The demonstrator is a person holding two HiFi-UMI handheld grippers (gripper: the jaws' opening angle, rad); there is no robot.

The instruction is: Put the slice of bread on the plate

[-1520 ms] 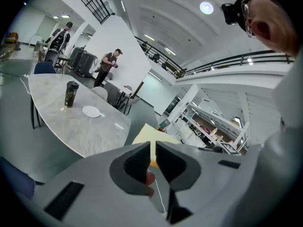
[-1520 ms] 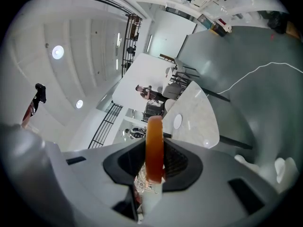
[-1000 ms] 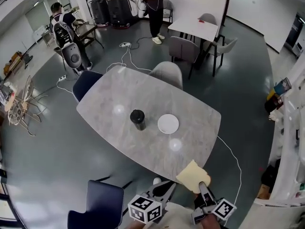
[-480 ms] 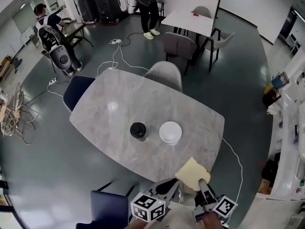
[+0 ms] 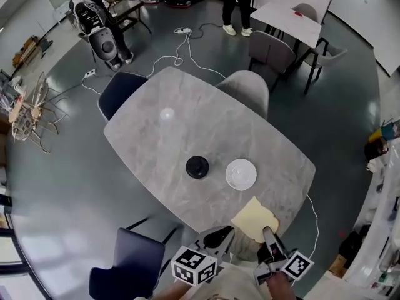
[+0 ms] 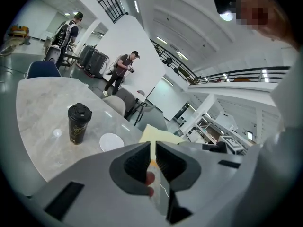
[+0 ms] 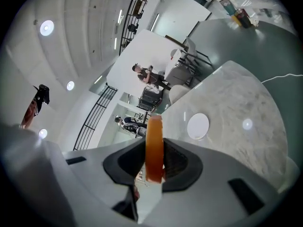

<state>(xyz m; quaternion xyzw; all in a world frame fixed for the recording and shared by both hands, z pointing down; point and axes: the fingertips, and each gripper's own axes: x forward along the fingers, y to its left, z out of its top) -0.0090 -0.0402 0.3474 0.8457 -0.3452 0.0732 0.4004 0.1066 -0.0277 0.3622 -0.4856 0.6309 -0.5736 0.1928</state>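
The right gripper [image 5: 267,233] pinched the bread [image 5: 254,219] by one edge. In the right gripper view the crust stood upright between the pads. The slice hung level over the near edge of the table [image 5: 187,124], with its far corner above the stone and the rest out over the floor.

The plate [image 5: 240,174] lay near that same edge, beyond the bread and apart from it, with only bare tabletop between them. The cup [image 5: 197,167] stood just left of the plate, not touching it and off the straight line from bread to plate.

The left gripper [image 5: 224,233] hung beside the right one, short of the table edge, its jaws pressed almost together on nothing.

A navy chair [image 5: 122,267] stood at the near left, clear of both grippers.
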